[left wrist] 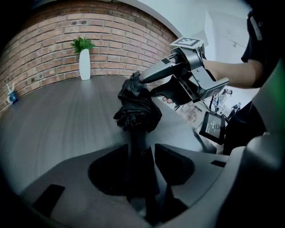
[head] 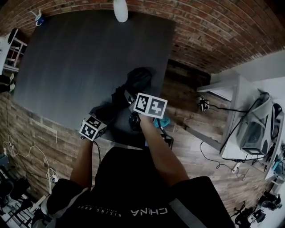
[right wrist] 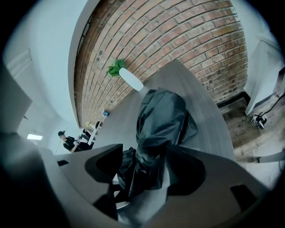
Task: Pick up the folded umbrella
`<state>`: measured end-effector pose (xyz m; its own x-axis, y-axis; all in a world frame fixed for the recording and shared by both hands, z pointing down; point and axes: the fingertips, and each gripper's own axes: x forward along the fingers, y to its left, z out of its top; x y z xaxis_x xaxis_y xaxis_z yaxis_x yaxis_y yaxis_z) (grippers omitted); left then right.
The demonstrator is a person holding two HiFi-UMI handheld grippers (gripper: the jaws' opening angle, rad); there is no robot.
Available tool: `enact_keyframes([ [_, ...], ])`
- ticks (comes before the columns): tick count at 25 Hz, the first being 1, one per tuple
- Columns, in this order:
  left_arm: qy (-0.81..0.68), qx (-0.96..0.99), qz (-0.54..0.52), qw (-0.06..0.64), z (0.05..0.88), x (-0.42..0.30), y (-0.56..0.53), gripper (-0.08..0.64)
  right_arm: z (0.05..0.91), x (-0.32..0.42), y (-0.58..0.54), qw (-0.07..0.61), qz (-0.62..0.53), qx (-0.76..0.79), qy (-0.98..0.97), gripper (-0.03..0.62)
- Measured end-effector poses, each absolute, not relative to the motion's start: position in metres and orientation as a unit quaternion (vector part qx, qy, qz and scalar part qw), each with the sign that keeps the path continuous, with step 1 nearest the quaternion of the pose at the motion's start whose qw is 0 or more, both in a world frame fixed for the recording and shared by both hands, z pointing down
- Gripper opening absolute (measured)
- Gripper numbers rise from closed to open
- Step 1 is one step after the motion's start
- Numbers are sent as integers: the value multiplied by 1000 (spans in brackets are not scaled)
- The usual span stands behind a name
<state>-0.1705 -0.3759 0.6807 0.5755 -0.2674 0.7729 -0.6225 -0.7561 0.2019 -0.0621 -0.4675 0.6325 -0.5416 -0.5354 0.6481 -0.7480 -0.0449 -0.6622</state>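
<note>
The folded black umbrella [head: 139, 79] lies on the dark table [head: 75, 58] near its front right corner. My left gripper [head: 104, 113] is low at the near end. In the left gripper view the umbrella's straight handle [left wrist: 138, 147] runs between the open jaws of the left gripper [left wrist: 142, 153], and the bunched canopy [left wrist: 136, 107] lies beyond. My right gripper [head: 133, 100] comes in from the right over the canopy. In the right gripper view the black fabric [right wrist: 158, 120] fills the gap of the right gripper [right wrist: 144, 162], whose jaws stand apart around it.
A white vase with a green plant [head: 120, 10] stands at the table's far edge by the brick wall. A white bench with equipment [head: 249, 129] and cables lies to the right on the wood floor. A person [right wrist: 67, 140] stands far off in the right gripper view.
</note>
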Motion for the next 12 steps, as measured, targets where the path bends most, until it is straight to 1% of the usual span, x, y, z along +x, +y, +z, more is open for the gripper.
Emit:
enact_keyframes([
  [6, -234, 849, 410, 239, 692, -161, -373, 187, 641, -60, -471, 117, 549, 525, -640, 270],
  [9, -237, 844, 418, 240, 694, -162, -375, 166, 646, -59, -463, 130, 554, 531, -628, 270],
  [12, -239, 841, 418, 247, 694, -163, -375, 163, 658, -61, -458, 135, 576, 526, -611, 270],
])
